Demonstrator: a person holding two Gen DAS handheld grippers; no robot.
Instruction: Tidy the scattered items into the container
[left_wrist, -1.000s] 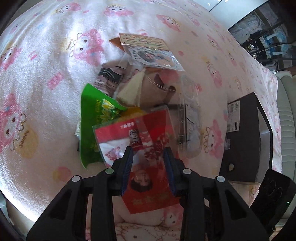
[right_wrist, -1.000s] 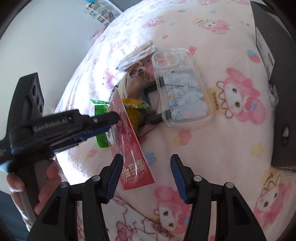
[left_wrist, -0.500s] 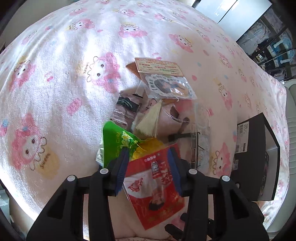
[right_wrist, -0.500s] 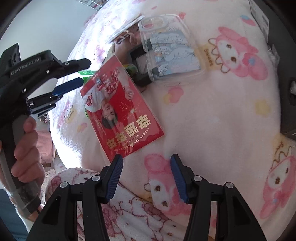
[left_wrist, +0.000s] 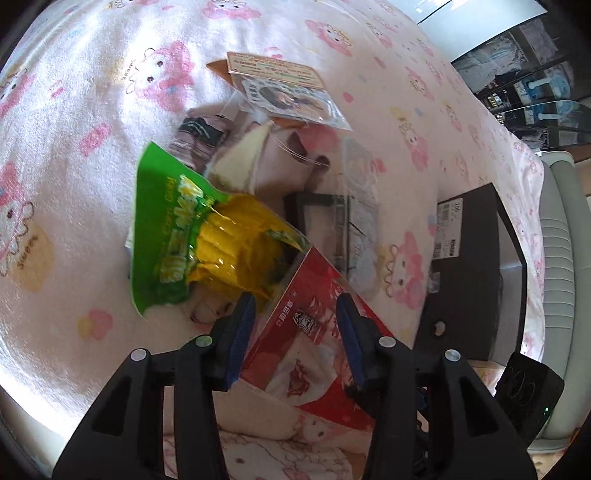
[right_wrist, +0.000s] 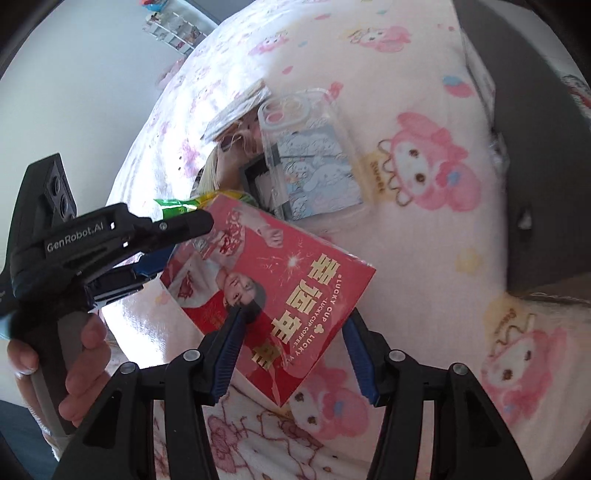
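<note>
Red packet (right_wrist: 266, 280) on pink cartoon blanket (left_wrist: 74, 184), between parted left claw (left_wrist: 294, 301) and right claw (right_wrist: 294, 316), gripped by neither; black box (left_wrist: 469, 266) nearby.

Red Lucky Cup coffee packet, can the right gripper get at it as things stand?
Probably yes. The red Lucky Cup coffee packet lies uncovered, and its near corner sits between the open fingers of the right gripper. The only crowding is the left gripper at the packet's far corner.

Both wrist views angled steeply down, close over bed; share red packet (left_wrist: 314, 343) (right_wrist: 273, 291), apparently.
</note>
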